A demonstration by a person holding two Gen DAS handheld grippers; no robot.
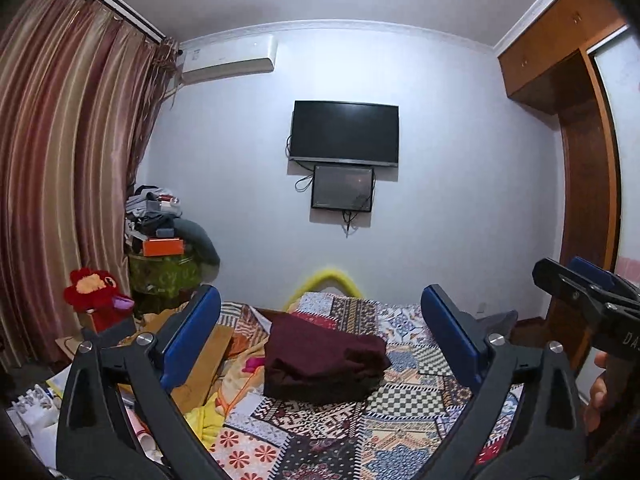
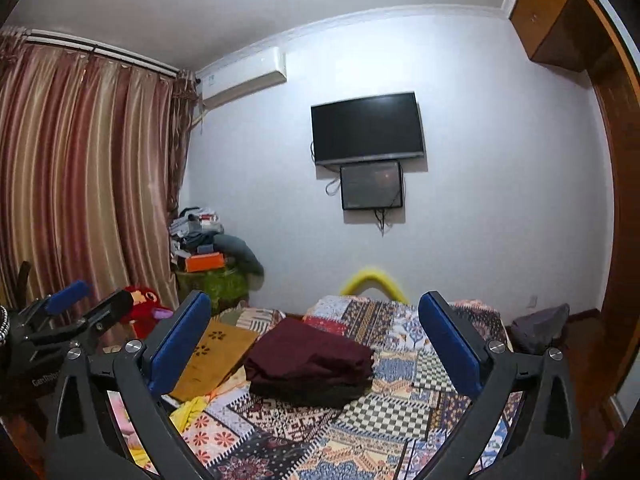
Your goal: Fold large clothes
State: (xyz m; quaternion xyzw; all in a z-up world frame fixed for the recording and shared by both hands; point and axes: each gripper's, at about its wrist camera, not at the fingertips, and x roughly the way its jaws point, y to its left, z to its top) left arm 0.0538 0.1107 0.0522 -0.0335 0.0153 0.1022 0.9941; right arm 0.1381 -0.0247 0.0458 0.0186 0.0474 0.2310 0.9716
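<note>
A dark maroon garment (image 1: pixel 324 360) lies folded into a thick rectangular stack on the patchwork bedspread (image 1: pixel 404 412). My left gripper (image 1: pixel 320 296) is held level just in front of it, blue pads wide apart and nothing between them. In the right wrist view the same maroon stack (image 2: pixel 308 360) sits ahead of my right gripper (image 2: pixel 316 300), which is also open and empty. Neither gripper touches the cloth. The right gripper (image 1: pixel 560 270) shows at the right edge of the left view, with a hand behind it. The left gripper (image 2: pixel 98 296) shows at the left edge of the right view.
A brown board (image 2: pixel 212 356) and a yellow cloth (image 2: pixel 188 408) lie on the bed left of the stack. A red plush toy (image 1: pixel 92 292) and a cluttered stand (image 1: pixel 164 240) are by the curtain. A wardrobe (image 1: pixel 580 160) lines the right wall, and a TV (image 1: pixel 344 132) hangs ahead.
</note>
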